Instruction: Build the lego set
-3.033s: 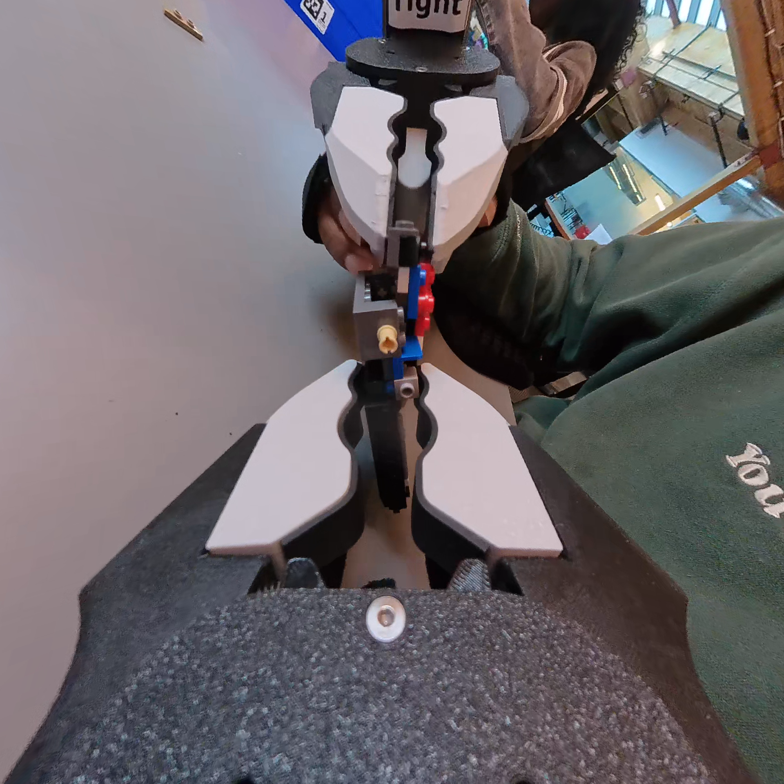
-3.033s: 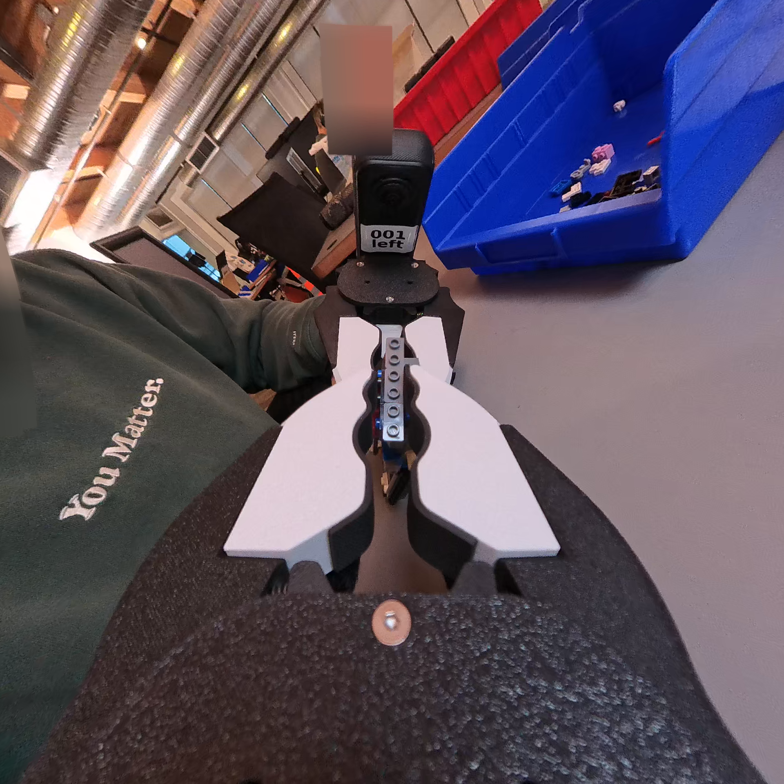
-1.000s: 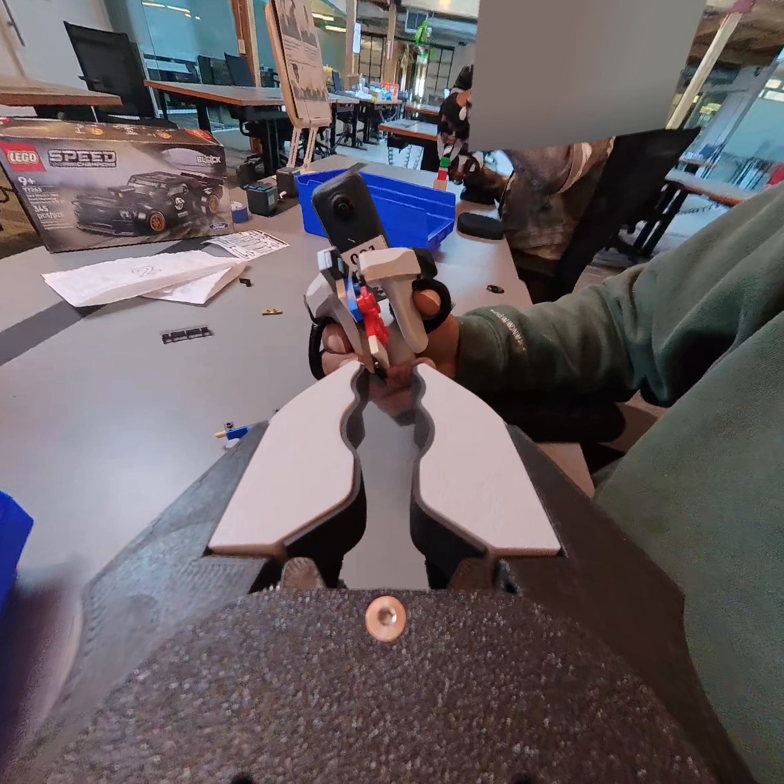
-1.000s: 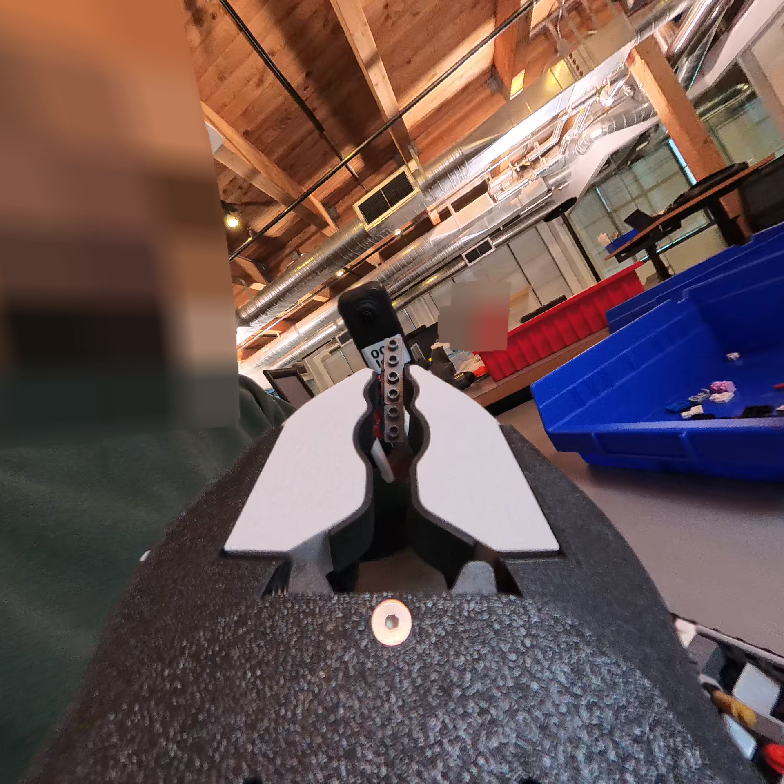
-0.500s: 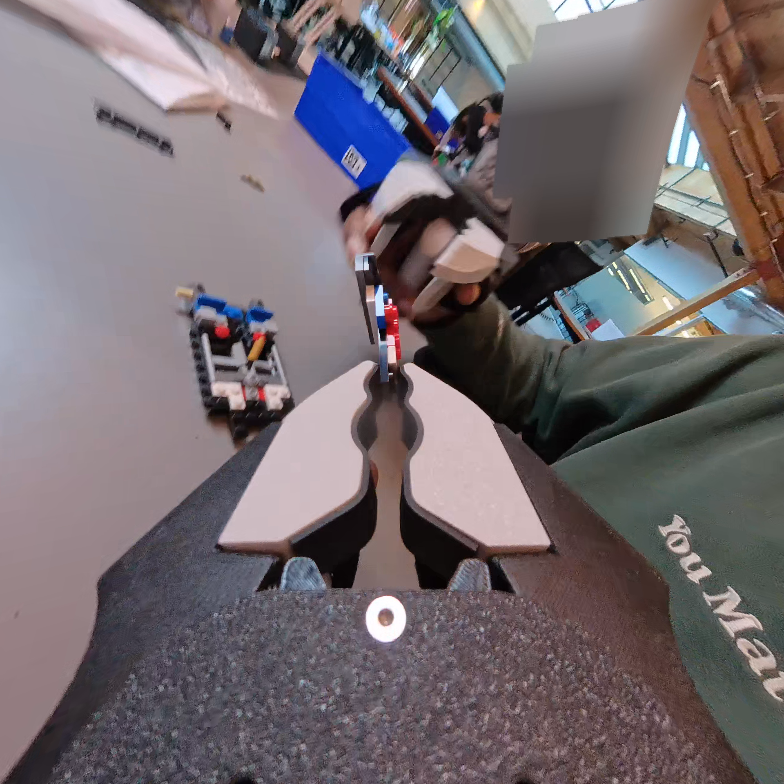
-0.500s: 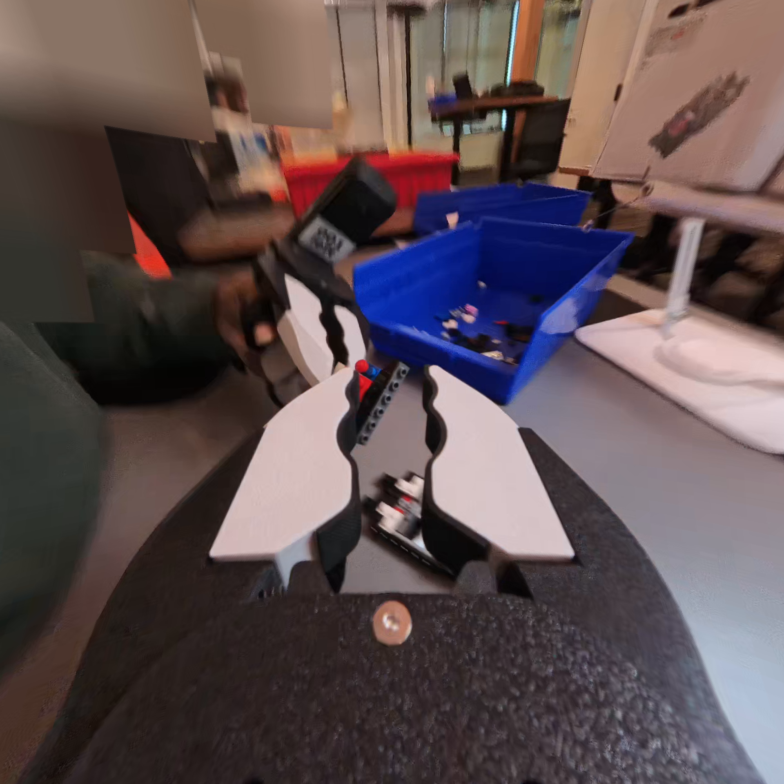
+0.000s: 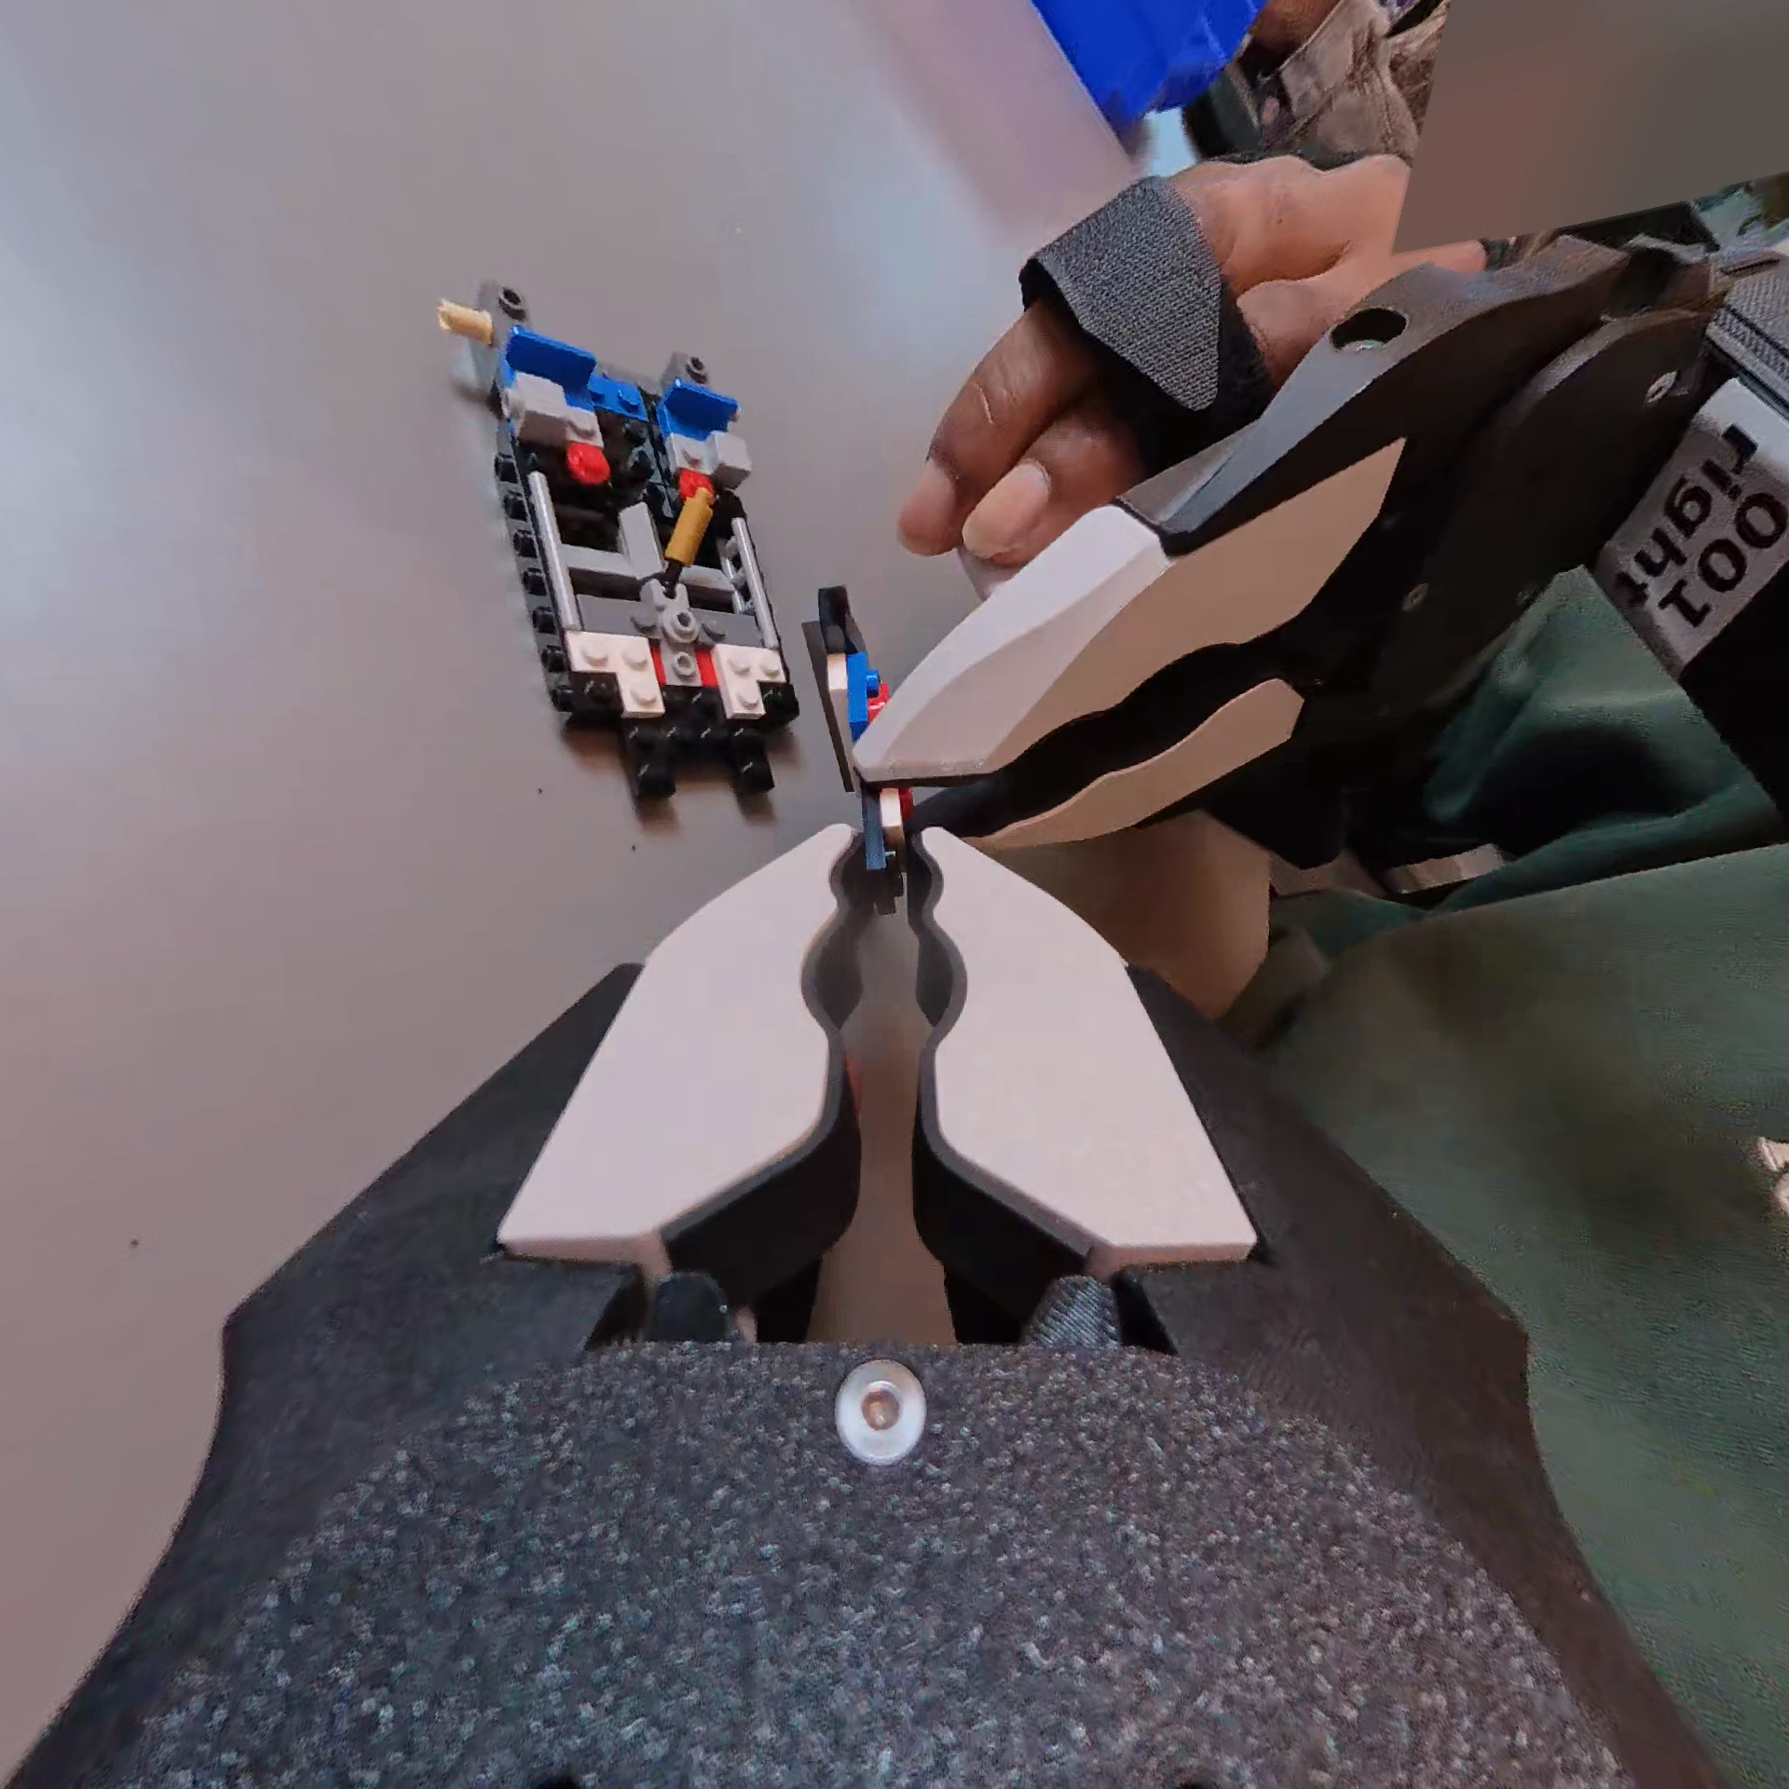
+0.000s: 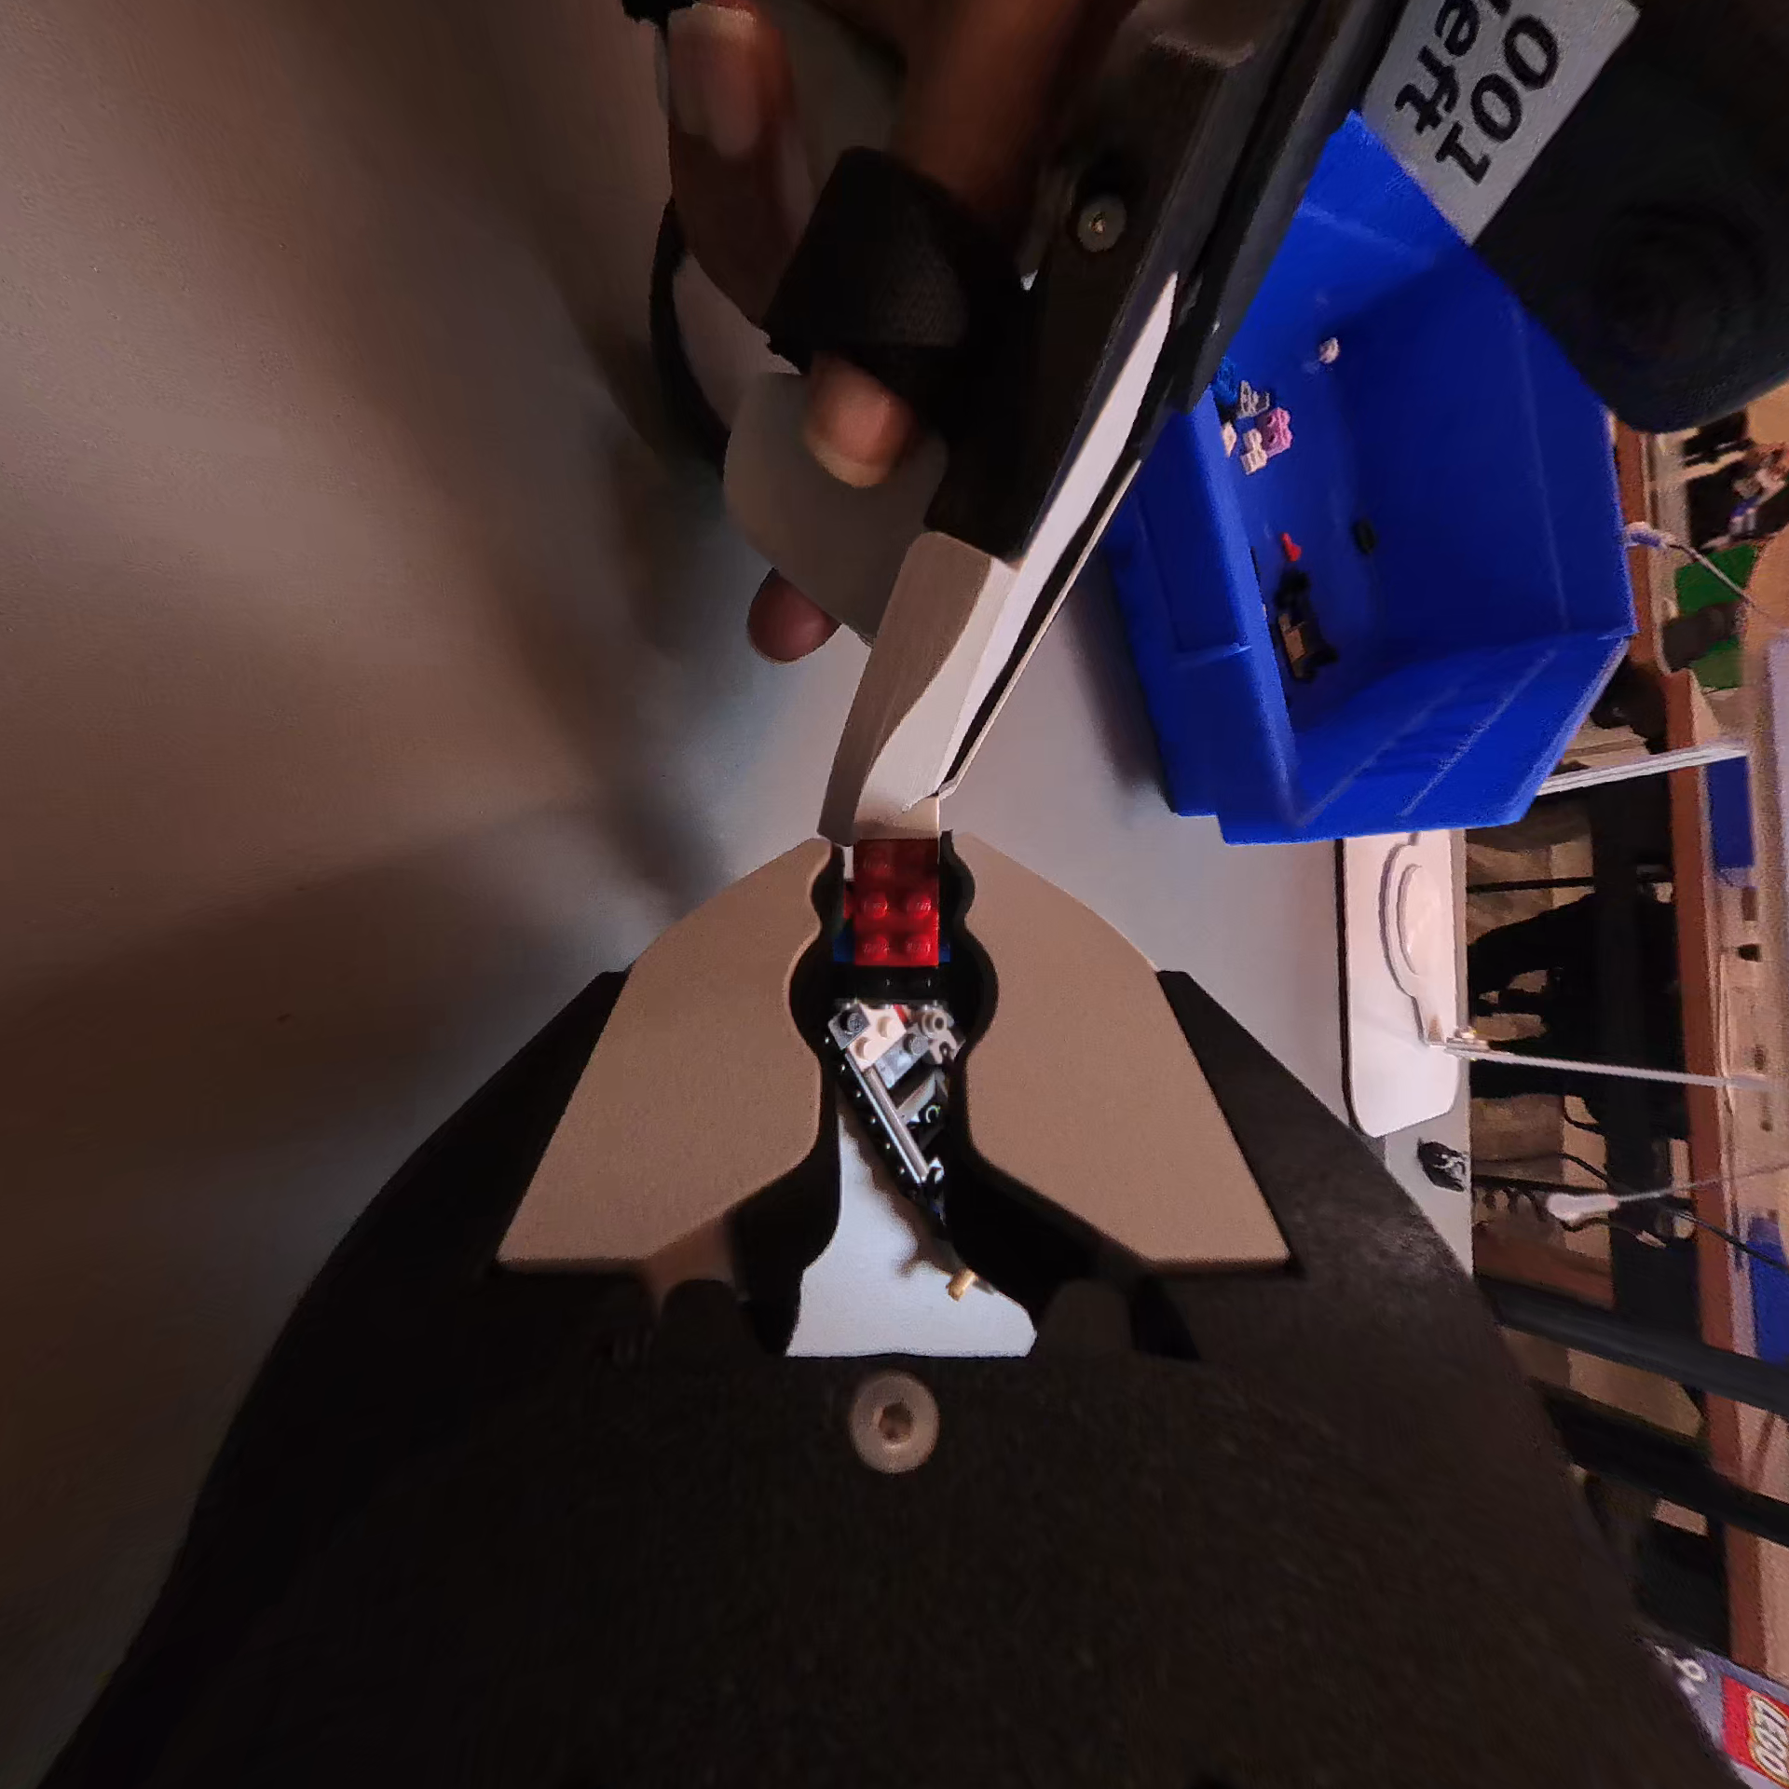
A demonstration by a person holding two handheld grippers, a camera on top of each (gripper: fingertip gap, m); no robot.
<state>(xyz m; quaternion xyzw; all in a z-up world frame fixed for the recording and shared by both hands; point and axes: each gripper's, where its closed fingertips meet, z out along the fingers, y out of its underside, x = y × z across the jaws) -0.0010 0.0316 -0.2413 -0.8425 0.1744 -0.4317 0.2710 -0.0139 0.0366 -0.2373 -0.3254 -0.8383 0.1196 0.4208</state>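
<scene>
Your left gripper (image 7: 883,852) and your right gripper (image 8: 893,852) meet tip to tip, both pinching the same small brick assembly (image 8: 893,905) of red, blue and black pieces, held in the air between them. The larger brick chassis (image 7: 639,571) lies flat on the grey worktop (image 7: 242,678), near the grippers but apart from the held piece, with a blue bin (image 8: 1404,600) farther off

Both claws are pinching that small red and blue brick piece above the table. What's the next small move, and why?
Probably keep the right claw shut and ease the left claw open. Both grip the same brick piece, so neither can carry it alone toward the car chassis lying flat on the grey table just beyond.
</scene>
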